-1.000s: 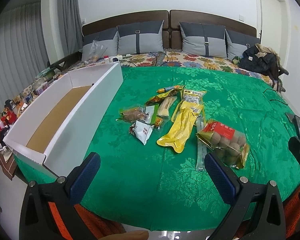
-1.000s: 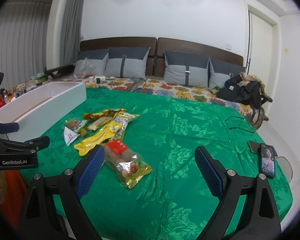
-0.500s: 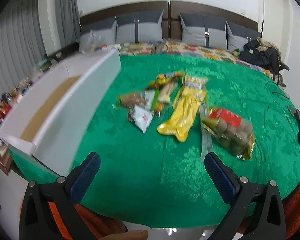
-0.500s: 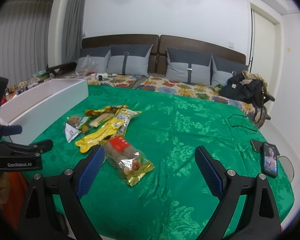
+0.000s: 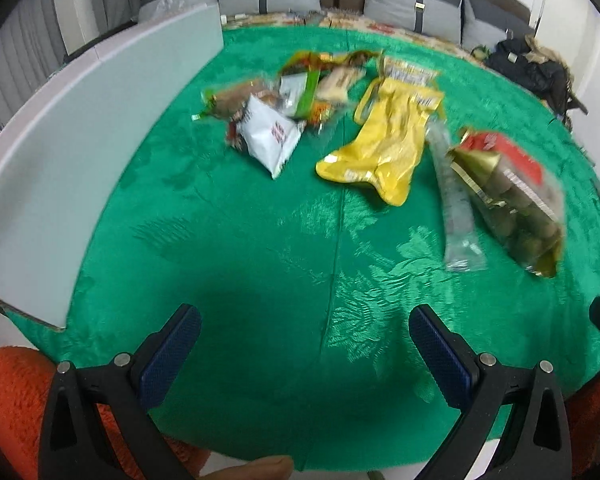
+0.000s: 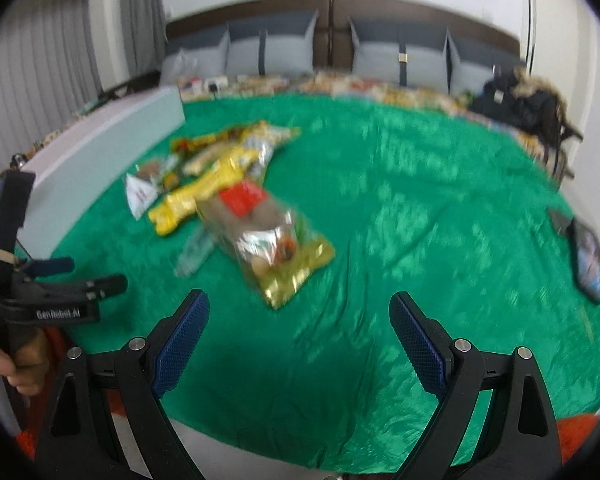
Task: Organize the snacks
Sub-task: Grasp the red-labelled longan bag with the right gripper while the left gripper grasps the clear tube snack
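Several snack packets lie in a loose pile on the green bedspread (image 5: 260, 260): a white packet (image 5: 270, 136), a yellow bag (image 5: 388, 144), a clear long sleeve (image 5: 456, 204) and a red-labelled bag of brown balls (image 5: 516, 192). A long white box (image 5: 80, 144) stands at the left. My left gripper (image 5: 304, 348) is open and empty, low over the near bedspread. My right gripper (image 6: 300, 332) is open and empty, just short of the red-labelled bag (image 6: 260, 232). The yellow bag (image 6: 204, 192) and white box (image 6: 104, 160) show in the right wrist view too.
Grey pillows (image 6: 284, 46) line the headboard at the back. A black bag (image 6: 528, 104) sits at the back right. A phone (image 6: 586, 260) lies on the right edge of the bed. The left hand-held gripper (image 6: 52, 284) appears at the left of the right wrist view.
Both grippers have moved forward and lower towards the snack pile, which now looks larger and blurred. Nothing has been taken hold of.
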Available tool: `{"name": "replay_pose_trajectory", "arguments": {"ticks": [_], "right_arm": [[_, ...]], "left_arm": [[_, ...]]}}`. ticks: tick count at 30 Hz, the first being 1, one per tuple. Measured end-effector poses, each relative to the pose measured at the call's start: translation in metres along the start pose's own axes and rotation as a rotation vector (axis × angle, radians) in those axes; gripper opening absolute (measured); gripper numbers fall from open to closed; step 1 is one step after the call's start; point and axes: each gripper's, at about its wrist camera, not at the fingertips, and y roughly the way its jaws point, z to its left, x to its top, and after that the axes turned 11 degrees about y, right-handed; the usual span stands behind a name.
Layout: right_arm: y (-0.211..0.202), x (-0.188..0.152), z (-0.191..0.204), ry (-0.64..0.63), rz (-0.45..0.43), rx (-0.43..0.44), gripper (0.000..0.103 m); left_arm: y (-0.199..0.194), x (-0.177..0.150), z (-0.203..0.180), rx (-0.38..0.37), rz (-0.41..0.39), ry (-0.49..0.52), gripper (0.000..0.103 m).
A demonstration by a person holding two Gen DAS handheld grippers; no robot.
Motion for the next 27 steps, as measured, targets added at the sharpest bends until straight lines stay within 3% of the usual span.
{"name": "replay_pose_trajectory", "arguments": {"ticks": [5, 14, 23, 27], "right_arm": [[0.022, -0.009, -0.007, -0.014, 0.095, -0.014, 0.094], [0.038, -0.018, -0.010, -0.021, 0.174, -0.024, 0.094], [0.040, -0.019, -0.008, -0.049, 0.148, -0.037, 0.095], [0.038, -0.006, -0.007, -0.059, 0.226, -0.051, 0.092]], "left_arm": [[0.004, -0.002, -0.002, 0.012, 0.001, 0.011, 0.103], [0.004, -0.006, 0.001, 0.010, -0.020, 0.029, 0.103], [0.003, -0.008, 0.001, 0.001, -0.047, 0.052, 0.103], [0.002, -0.008, 0.002, -0.005, -0.051, 0.061, 0.103]]}}
